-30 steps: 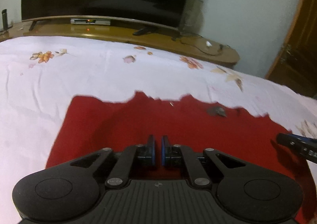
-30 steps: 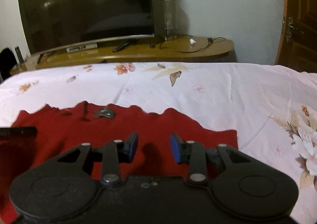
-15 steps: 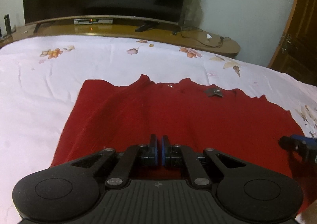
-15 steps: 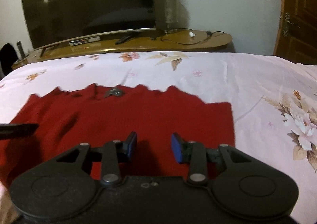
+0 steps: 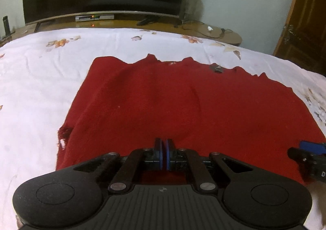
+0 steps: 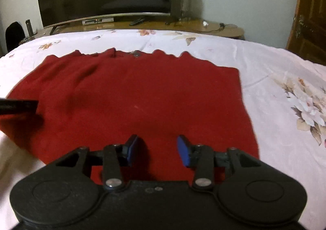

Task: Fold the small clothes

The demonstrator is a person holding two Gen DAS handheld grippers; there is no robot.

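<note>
Right wrist: right tool (image 6: 156,149) opening, empty.

Red garment (image 5: 183,107); white bedsheet (image 5: 30,87), floral print; black tongs (image 6: 156,148), blue pads (image 6: 182,151).

The floral bedsheet (image 6: 275,71) lies bare and passable all around the red garment (image 6: 142,91), while beyond the far bed edge the wooden TV stand (image 6: 154,24), seemingly cluttered, blocks passage.

Left gripper (image 5: 163,153) angled downward, blue pads pressed together with only a sliver between; nothing visibly clamped. Right gripper (image 6: 156,151) likewise tilted down, jaws opening, blue pads well apart with nothing pinched between them
</note>
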